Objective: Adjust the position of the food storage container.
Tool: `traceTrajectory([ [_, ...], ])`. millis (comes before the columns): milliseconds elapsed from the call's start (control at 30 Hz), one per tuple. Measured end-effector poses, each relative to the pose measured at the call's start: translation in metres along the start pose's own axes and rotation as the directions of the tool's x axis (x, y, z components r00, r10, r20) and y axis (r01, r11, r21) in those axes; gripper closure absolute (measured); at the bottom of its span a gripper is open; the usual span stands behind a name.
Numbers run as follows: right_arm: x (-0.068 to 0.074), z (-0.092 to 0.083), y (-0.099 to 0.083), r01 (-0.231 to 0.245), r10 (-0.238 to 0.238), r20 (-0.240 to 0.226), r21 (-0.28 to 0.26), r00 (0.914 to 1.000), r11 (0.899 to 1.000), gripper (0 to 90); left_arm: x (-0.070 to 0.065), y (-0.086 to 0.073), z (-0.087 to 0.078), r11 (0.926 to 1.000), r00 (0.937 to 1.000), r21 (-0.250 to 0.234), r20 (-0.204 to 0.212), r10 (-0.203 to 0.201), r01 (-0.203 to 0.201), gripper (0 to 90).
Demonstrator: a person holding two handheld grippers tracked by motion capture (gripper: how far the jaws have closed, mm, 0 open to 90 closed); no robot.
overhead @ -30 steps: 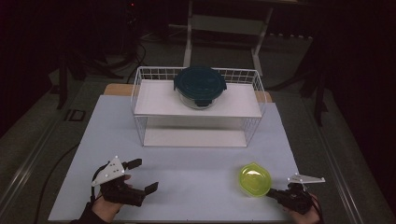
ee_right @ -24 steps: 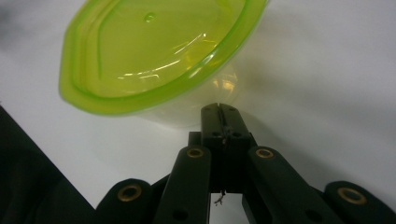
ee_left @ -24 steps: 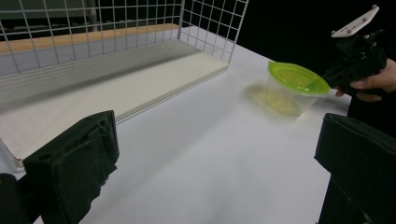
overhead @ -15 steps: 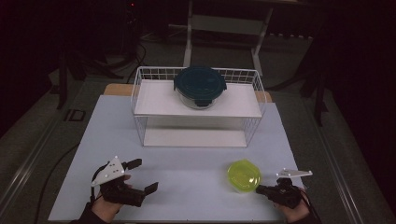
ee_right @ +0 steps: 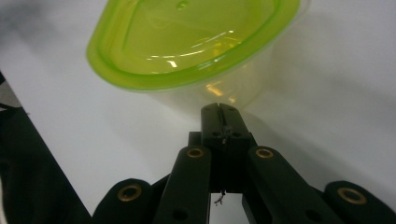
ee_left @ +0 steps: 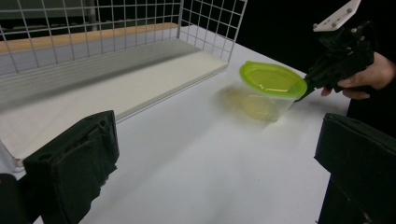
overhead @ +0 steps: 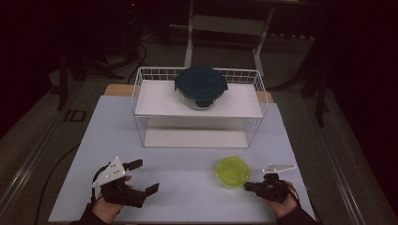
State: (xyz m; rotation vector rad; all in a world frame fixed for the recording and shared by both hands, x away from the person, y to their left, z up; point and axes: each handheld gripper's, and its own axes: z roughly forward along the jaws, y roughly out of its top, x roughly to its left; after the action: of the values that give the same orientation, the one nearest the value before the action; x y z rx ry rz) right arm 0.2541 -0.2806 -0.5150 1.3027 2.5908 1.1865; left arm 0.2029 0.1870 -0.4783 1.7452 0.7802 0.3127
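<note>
The right gripper (overhead: 248, 186) is seen with jaws pressed together, tips set against the side of the green-lidded container (overhead: 232, 171) — nothing is pinched between them. The container is placed on the white table (overhead: 187, 173), in front of the wire rack (overhead: 141, 93). The left gripper (overhead: 145, 177) is held spread wide — empty.

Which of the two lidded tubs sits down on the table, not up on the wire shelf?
The green-lidded tub by the right gripper; the dark-lidded one is shelved.
</note>
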Motion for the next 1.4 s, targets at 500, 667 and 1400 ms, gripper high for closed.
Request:
traceTrajectory([
  [500,0.009,0.022,0.014,0.033,-0.032,-0.032,0.027,0.9990,0.999,90.0,0.001,0.001,-0.001,1.0000,1.0000,-0.006,-0.003,0.002,-0.002,0.0],
  [667,0.012,0.027,0.015,0.049,-0.048,-0.026,0.046,0.9985,0.998,90.0,0.000,0.001,-0.001,1.0000,1.0000,-0.006,-0.003,0.005,-0.005,0.0],
  [1400,-0.001,0.043,0.034,0.034,-0.034,-0.001,0.044,0.9994,0.998,90.0,0.000,0.002,-0.002,0.9999,1.0000,-0.012,0.000,0.003,-0.003,0.0],
])
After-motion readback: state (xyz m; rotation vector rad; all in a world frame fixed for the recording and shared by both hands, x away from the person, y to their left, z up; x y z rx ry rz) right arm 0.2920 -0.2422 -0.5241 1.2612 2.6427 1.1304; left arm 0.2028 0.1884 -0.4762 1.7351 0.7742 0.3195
